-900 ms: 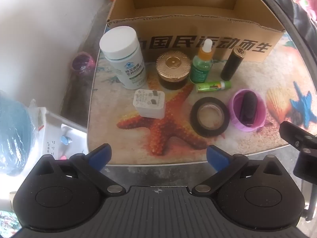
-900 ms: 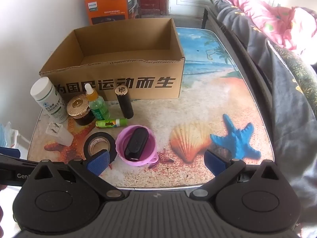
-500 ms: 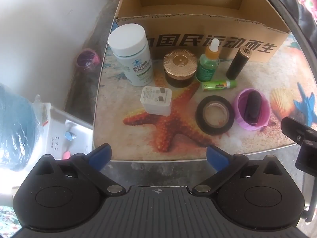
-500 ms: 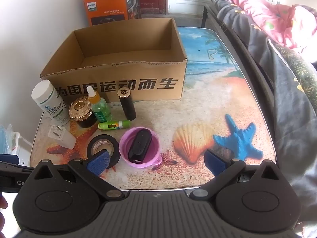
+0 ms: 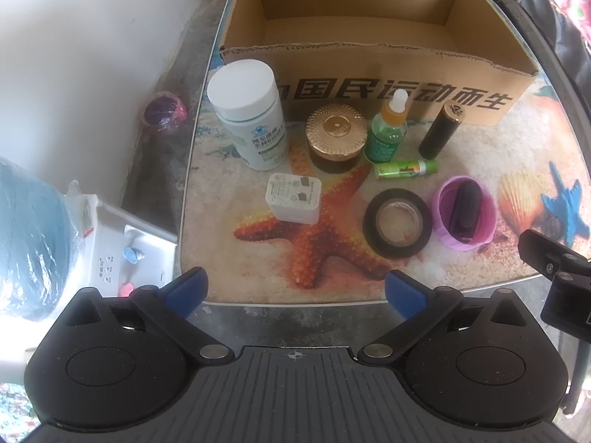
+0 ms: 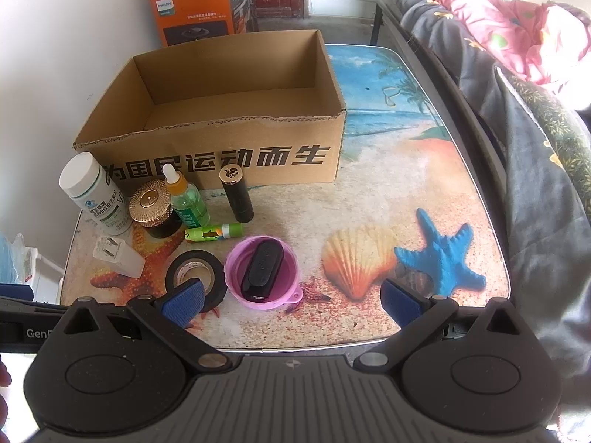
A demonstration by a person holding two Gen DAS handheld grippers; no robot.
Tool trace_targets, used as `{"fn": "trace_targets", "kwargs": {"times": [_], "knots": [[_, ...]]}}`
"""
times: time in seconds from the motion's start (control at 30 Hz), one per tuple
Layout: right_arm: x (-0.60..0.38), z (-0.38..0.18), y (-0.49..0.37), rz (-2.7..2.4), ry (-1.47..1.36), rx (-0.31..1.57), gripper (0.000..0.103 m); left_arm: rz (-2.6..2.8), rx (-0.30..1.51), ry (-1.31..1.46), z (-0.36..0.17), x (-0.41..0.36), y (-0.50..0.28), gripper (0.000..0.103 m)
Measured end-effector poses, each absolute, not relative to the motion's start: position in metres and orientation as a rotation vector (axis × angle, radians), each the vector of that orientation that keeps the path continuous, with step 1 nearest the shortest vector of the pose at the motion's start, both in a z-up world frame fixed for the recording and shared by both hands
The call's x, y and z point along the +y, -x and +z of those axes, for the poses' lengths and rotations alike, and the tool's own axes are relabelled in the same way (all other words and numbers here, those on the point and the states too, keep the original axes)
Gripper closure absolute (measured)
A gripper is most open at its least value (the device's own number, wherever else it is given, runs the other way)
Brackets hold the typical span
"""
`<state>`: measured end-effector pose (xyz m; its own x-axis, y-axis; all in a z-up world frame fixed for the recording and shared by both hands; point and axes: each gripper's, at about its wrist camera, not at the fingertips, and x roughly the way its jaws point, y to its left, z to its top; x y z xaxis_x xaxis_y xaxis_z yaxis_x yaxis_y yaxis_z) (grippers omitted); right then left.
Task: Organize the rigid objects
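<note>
Your left gripper hangs over the near edge of the table with its blue pads spread wide and nothing between them. Your right gripper is just as wide apart and empty, poised above the near edge, its left pad overlapping the tape roll in that view without touching it.

The open cardboard box sits at the back of the table and you can see bare cardboard all the way down its inside; nothing lies in it. Every loose item stands in front of its printed wall. From your left: a white-capped pill bottle, a dark jar with a gold ribbed lid, a green dropper bottle and an upright black tube with a gold cap. The lids are on all four, so their contents cannot be told.

Nearer to you lie a white plug adapter, a green lip-balm stick on its side, and the black tape roll lying flat. Just beside the tape stands a purple cup, and a black oblong device leans inside it, tilted against the wall.

Behind the table, an orange carton holds crumpled pale cloth.
</note>
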<state>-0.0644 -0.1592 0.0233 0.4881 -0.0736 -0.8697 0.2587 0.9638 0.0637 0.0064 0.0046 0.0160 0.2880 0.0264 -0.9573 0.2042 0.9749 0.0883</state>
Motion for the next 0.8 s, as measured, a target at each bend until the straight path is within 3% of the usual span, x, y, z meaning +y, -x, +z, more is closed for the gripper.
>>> {"fn": "trace_targets", "kwargs": {"times": [0.8], "knots": [[-0.147, 0.027, 0.06, -0.194, -0.185, 1.057, 0.0, -0.125, 1.291, -0.2, 0.012, 0.015, -0.006, 0.001]]}}
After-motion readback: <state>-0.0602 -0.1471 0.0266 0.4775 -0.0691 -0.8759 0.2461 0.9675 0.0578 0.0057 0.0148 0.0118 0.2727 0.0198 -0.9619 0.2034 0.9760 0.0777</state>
